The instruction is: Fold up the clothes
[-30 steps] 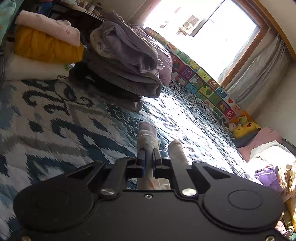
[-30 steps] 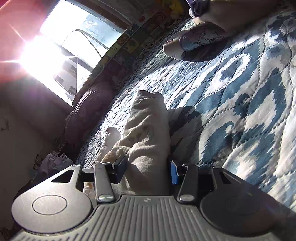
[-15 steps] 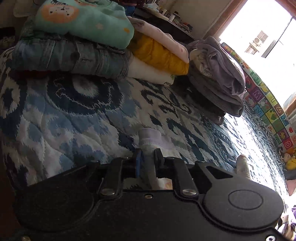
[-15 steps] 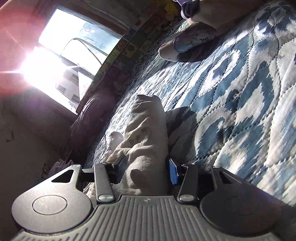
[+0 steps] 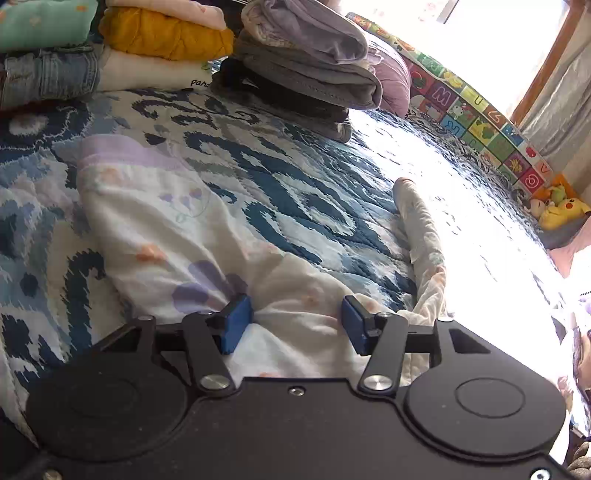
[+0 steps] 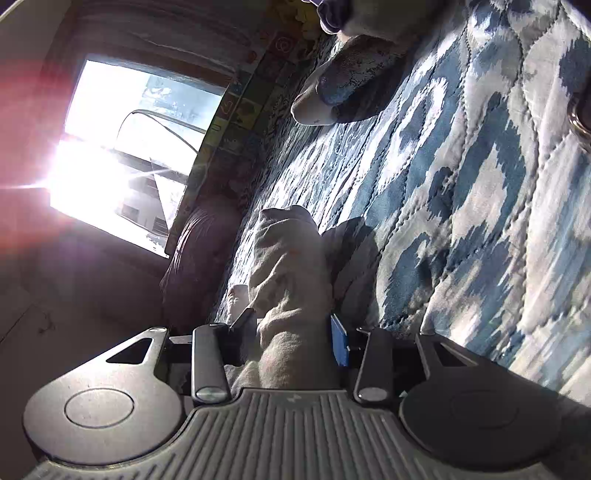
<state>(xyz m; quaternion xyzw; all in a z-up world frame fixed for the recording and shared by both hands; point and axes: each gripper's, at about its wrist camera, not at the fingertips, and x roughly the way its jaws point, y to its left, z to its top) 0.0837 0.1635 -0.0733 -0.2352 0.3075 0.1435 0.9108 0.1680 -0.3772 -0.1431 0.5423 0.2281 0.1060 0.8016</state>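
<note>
Small white pants [image 5: 147, 221] with pastel prints and a purple cuff lie on the blue-and-white quilt [image 5: 295, 173]. One leg is spread flat towards the left; the other leg [image 5: 424, 229] runs away to the right as a narrow roll. My left gripper [image 5: 295, 321] is open just above the crotch area, its blue pads apart with cloth lying between them. In the right wrist view, my right gripper [image 6: 293, 332] is shut on the bunched leg [image 6: 291, 266], which sticks out ahead over the quilt [image 6: 461, 221].
Folded stacks stand at the far edge: jeans [image 5: 48, 74], a yellow and white pile [image 5: 166, 33], a grey and purple pile [image 5: 306, 62]. A colourful alphabet mat [image 5: 472, 107] lines the window side, with plush toys [image 5: 561, 210] at its end. A patterned cushion [image 6: 332, 92] lies beyond the right gripper.
My left gripper was shut on a rolled pant leg; it has opened and that leg now lies spread flat on the quilt. The right gripper keeps its hold, barely moved.
</note>
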